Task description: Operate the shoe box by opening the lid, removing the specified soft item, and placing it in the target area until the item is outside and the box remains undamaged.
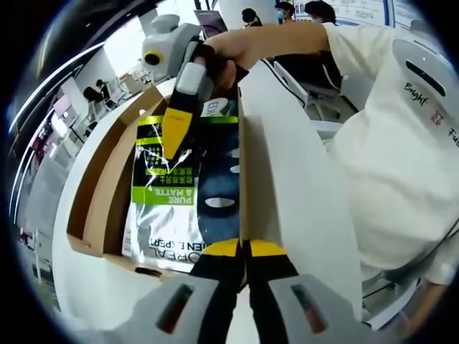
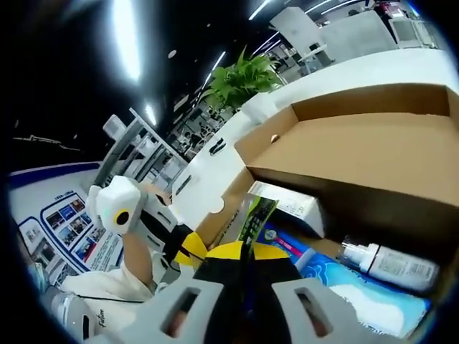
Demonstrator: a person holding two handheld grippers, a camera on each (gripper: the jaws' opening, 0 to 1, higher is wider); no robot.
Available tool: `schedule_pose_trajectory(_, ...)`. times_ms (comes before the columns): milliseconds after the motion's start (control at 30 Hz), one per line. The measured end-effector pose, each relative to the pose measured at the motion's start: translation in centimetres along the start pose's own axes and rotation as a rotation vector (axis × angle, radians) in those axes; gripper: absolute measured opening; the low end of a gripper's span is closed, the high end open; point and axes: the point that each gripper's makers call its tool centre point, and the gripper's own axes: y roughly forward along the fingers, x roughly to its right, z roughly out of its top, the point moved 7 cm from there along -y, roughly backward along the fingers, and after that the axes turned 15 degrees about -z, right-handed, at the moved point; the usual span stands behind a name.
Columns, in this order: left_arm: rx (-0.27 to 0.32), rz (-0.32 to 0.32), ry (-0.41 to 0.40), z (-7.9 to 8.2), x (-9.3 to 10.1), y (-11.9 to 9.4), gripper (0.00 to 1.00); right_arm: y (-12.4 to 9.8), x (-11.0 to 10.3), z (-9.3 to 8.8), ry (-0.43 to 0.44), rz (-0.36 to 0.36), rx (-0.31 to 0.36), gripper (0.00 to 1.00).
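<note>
We pinch the box wall (image 1: pixel 242 179) with the left gripper (image 1: pixel 244 249), steadying it while the right gripper (image 2: pixel 240 251) clamps the green sachet (image 2: pixel 257 215).

- The brown cardboard shoe box (image 1: pixel 100 193) stands open on the white worktop (image 1: pixel 301 186), its lid (image 2: pixel 373 154) folded back.
- A glossy green-and-black soft packet (image 1: pixel 168 208) lies flat inside the box, partly lifted at one end.

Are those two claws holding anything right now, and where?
The right gripper pinches the green packet by its top edge. The left gripper is shut on the box's wall.
</note>
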Motion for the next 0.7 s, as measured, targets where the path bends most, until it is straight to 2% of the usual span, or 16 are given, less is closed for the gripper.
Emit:
schedule_pose_trajectory(100,-0.001,0.002,0.001,0.0,0.0,0.0,0.02,-0.2,0.1,0.3,0.017,-0.009,-0.001,0.0)
schedule_pose_trajectory(267,0.0,0.002,0.001,0.0,0.0,0.0,0.02,-1.2,-0.5,0.8,0.048,0.046,0.019,0.0)
schedule_pose_trajectory(367,-0.002,-0.001,-0.003,0.0,0.0,0.0,0.02,-1.8,-0.8,1.0,0.02,0.047,0.031,0.0)
schedule_pose_trajectory(500,0.0,0.001,-0.001,0.0,0.0,0.0,0.02,-2.9,-0.9,1.4,0.067,0.086,0.026,0.0)
schedule_pose_trajectory(700,-0.007,0.007,0.007,0.1,0.1,0.1,0.02,-4.5,-0.9,1.7,0.072,0.12,0.054,0.0)
